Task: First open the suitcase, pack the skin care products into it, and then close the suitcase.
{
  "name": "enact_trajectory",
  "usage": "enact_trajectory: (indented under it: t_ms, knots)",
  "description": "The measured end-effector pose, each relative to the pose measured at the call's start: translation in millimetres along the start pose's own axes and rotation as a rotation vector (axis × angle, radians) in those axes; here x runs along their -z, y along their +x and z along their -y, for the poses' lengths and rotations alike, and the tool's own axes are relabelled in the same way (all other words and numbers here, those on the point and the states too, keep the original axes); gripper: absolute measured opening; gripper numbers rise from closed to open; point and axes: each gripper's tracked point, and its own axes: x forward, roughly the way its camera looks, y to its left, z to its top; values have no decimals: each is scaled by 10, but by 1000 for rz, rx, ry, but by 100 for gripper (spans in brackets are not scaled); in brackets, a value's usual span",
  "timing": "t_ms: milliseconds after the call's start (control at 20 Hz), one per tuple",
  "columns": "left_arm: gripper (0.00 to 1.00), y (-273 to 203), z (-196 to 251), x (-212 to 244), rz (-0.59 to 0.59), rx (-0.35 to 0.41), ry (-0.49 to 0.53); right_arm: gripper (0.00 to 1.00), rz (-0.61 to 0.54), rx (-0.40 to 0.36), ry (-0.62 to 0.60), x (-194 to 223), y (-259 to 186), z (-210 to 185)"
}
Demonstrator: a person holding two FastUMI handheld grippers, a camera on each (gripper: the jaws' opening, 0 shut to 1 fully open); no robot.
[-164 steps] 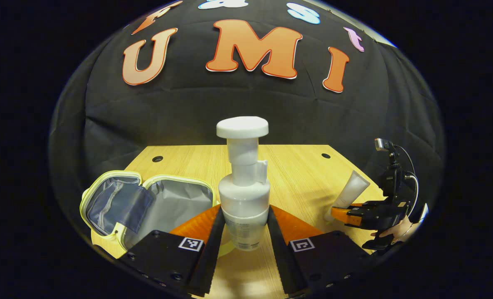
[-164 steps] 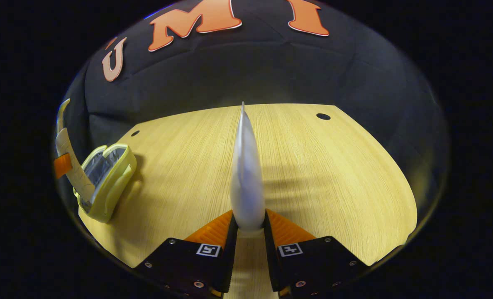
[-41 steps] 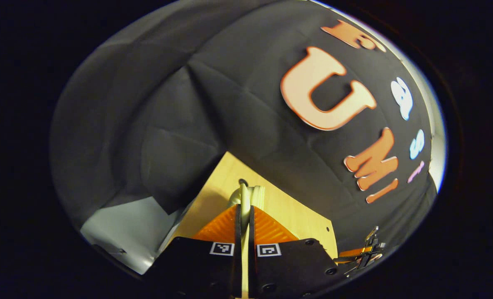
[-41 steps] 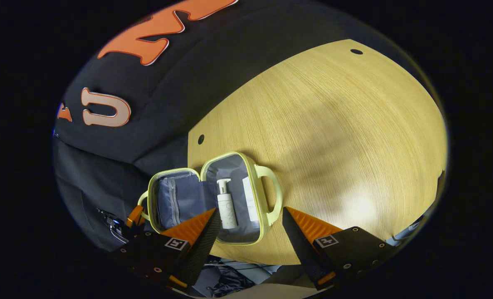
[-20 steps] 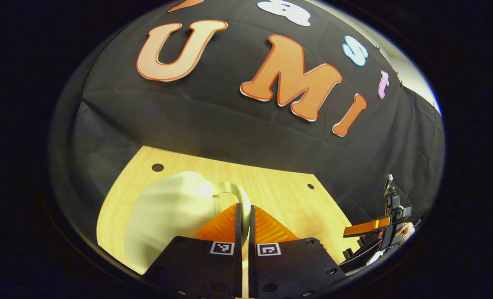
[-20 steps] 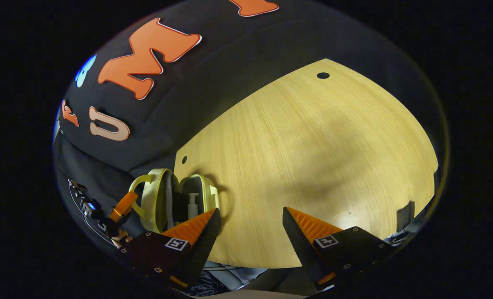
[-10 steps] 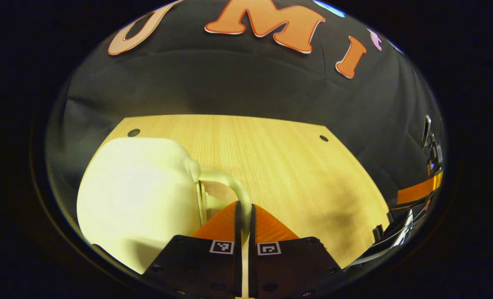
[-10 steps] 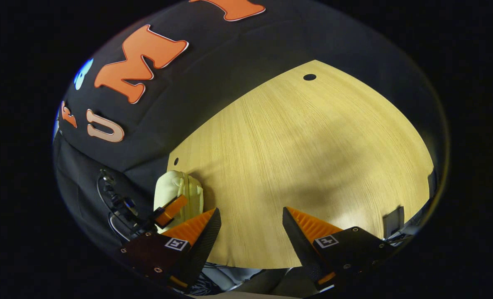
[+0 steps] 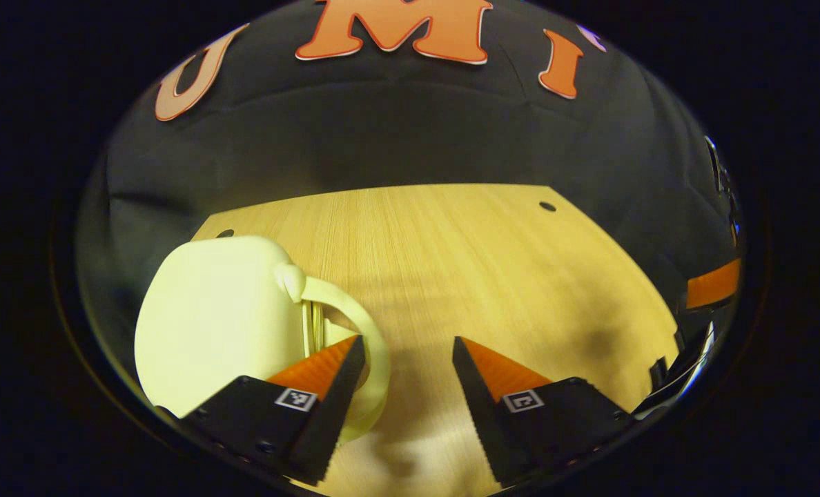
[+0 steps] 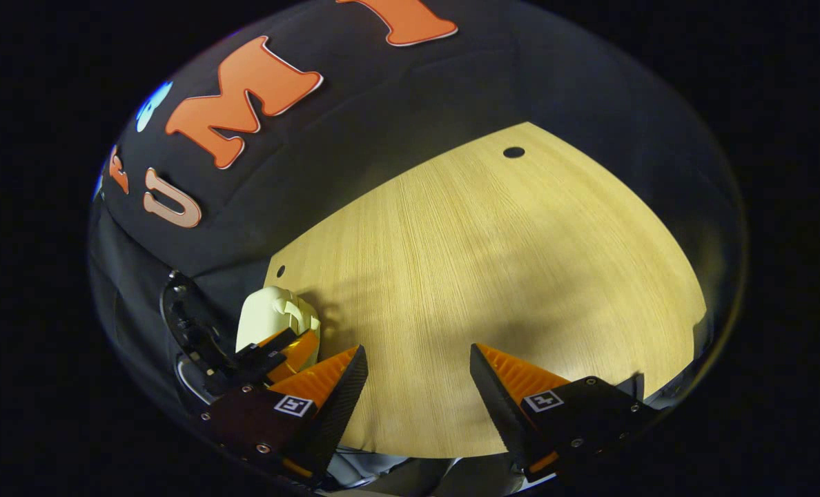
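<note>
Letting go of the handle [image 9: 355,324] it pinched a moment ago, the left claw [image 9: 404,359] now gapes wide beside the shut suitcase [image 9: 217,317] on the worktop [image 9: 465,262], and the right claw [image 10: 417,376] hangs wide too, so packing looks done.

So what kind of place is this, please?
It looks like a recording booth, not a home: a black cloth wall hangs behind a bare wooden table, where a small closed suitcase lies by the open left gripper.
</note>
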Motion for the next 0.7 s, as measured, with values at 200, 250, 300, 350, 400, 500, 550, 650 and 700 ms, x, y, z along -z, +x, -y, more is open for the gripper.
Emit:
enact_trajectory:
  t_ms: [200, 250, 300, 350, 400, 500, 550, 650, 700]
  knots:
    - [99, -535, -23, -723, 200, -52, -78, 95, 173, 3, -114, -427, -187, -103]
    - [99, -743, -38, -917, 265, -62, -97, 95, 233, 5, -149, -550, -250, -143]
    - [99, -950, -71, -1118, 330, -77, -113, 95, 295, 3, -180, -664, -341, -187]
    - [99, -1157, -98, -1267, 394, -95, -123, 95, 356, -3, -207, -778, -432, -255]
    - [98, -1370, -131, -1395, 457, -118, -128, 95, 418, -12, -230, -896, -531, -322]
    - [98, -1696, -148, -1510, 580, -163, -120, 95, 560, -27, -282, -1114, -753, -469]
    - [98, -1703, -122, -1496, 631, -182, -105, 95, 627, -26, -317, -1231, -844, -533]
    - [98, -1722, -93, -1492, 686, -206, -71, 95, 722, -3, -378, -1360, -974, -611]
    - [98, -1693, -87, -1480, 700, -214, -62, 95, 753, -1, -396, -1362, -1046, -643]
